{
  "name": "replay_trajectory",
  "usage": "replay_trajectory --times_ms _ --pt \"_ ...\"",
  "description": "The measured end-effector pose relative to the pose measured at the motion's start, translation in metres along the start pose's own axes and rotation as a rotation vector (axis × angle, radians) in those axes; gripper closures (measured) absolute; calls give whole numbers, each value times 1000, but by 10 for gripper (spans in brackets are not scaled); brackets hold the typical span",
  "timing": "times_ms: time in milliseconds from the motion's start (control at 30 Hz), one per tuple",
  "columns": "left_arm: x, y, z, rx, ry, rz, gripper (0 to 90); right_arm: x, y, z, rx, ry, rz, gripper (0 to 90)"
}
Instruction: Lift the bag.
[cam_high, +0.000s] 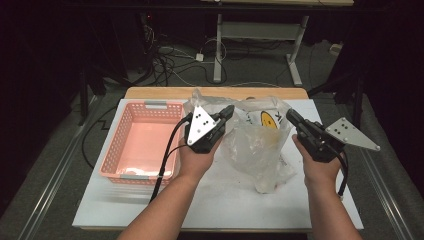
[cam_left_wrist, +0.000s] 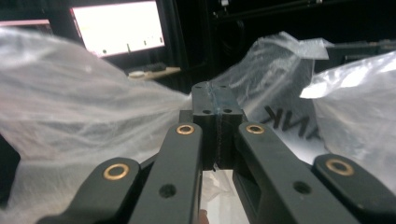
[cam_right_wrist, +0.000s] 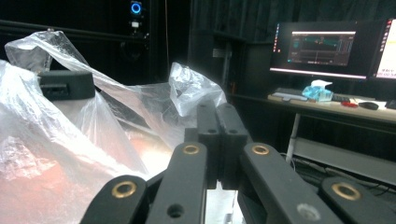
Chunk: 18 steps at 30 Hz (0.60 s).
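A clear plastic bag (cam_high: 255, 145) with a yellow face and black letters hangs spread between my two grippers above the white table (cam_high: 225, 205). My left gripper (cam_high: 229, 111) pinches the bag's left top edge. In the left gripper view that gripper (cam_left_wrist: 217, 93) has its jaws pressed together on a thin film of the bag (cam_left_wrist: 70, 102). My right gripper (cam_high: 290, 115) holds the bag's right top edge. Its jaws are also together in the right gripper view (cam_right_wrist: 218, 112), with the bag (cam_right_wrist: 56, 140) billowing to the left.
An empty pink slotted basket (cam_high: 112, 145) sits on the left part of the table, close beside my left hand. Floor cables and a desk frame (cam_high: 260, 35) lie beyond the far edge. Monitors (cam_right_wrist: 317, 46) stand on a desk in the background.
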<state>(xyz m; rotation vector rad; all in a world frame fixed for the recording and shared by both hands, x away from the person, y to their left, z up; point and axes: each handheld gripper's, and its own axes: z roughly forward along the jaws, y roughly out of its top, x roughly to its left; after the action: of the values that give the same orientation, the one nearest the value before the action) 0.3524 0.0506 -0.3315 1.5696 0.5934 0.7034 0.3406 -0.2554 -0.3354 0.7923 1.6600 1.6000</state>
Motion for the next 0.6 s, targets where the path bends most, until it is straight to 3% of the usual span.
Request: replay_trajectory --times_ms 333,600 --pt "10 49 19 -58 9 37 884 -7 23 6 -41 -18 8 900" --pt "7 84 23 -120 -7 76 884 -16 49 7 -93 -39 5 900"
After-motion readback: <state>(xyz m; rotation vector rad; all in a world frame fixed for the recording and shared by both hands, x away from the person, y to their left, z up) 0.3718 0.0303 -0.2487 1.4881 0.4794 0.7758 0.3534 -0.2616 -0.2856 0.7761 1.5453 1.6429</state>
